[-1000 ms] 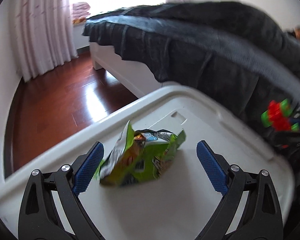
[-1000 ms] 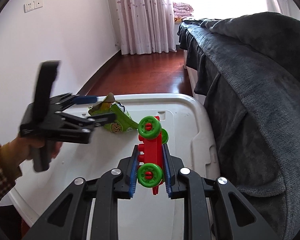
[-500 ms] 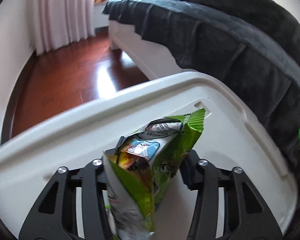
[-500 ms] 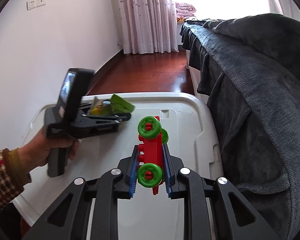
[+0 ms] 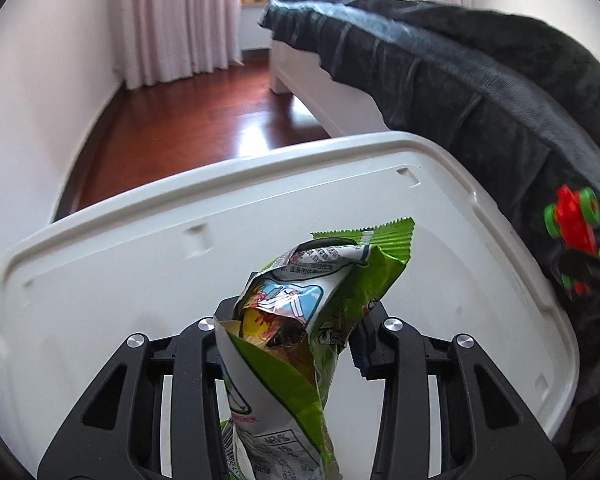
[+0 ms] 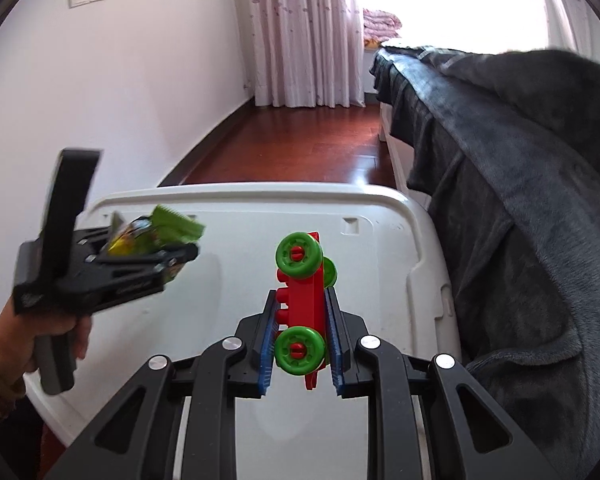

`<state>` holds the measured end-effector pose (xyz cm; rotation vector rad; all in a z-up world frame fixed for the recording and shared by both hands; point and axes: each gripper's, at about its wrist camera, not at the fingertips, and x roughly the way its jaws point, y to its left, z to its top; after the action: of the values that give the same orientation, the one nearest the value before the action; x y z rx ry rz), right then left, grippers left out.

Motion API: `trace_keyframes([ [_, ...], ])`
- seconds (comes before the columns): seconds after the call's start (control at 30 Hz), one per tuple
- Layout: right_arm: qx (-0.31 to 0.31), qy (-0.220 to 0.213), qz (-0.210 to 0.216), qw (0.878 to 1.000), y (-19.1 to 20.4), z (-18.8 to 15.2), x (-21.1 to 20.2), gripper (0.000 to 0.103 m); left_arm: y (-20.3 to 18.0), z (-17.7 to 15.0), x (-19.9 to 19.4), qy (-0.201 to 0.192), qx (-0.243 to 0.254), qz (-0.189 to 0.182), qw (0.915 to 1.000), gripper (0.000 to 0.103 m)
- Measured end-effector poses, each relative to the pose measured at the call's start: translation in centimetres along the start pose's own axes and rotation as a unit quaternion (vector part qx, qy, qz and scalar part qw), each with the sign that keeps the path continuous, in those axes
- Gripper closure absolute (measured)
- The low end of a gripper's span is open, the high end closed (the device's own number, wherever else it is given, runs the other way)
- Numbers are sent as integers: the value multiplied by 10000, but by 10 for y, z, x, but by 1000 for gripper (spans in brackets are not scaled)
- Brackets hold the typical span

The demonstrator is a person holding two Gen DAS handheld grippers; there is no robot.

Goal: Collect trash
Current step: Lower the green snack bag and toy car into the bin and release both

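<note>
Two grippers are each clamped on something above a white plastic bin lid [image 5: 100, 280]: the left gripper [image 5: 296, 344] has its fingers pressed onto a crumpled green snack bag [image 5: 300, 320], which stands up between them clear of the lid, and in the right wrist view that bag [image 6: 156, 232] pokes out of the gripper [image 6: 172, 258] at the lid's left side. The right gripper [image 6: 302, 344] pinches a red toy car with green wheels [image 6: 302, 300] between its blue pads [image 6: 269, 344], nose pointing away. Just right of the lid hangs a dark grey blanket [image 6: 520, 200] over a bed, with red-brown wood floor [image 6: 300, 144] and pink curtains [image 6: 304, 40] beyond.
</note>
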<state>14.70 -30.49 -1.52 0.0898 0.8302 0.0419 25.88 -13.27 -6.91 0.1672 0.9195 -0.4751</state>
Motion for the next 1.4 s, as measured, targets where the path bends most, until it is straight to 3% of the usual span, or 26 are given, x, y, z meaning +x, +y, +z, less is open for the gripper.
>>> trace_keyframes([
  [0.27,-76,-97,378,9992,67,-30,-56,81,16,-88,-127,-438,-686,468,9956,65],
  [0.5,-36,193,619,9979,126,-106,-86,81,19,-180,-191,-477,-1058,841,9897,65],
  [0.77,-68,700,690,9951,164,-185,-98,81,9,-270,-205,-174,-1217,960,9878,65],
  [0.87,-108,894,644,9938,172,-209,-95,81,6,-288,-202,-102,-1354,925,9864,65],
  [1.17,-257,1104,456,9925,191,-244,-80,81,-1,-318,-174,289,-1494,842,9848,64],
  [1.4,-159,1214,275,9921,186,-253,-68,81,0,-326,-168,343,-1581,887,9828,64],
])
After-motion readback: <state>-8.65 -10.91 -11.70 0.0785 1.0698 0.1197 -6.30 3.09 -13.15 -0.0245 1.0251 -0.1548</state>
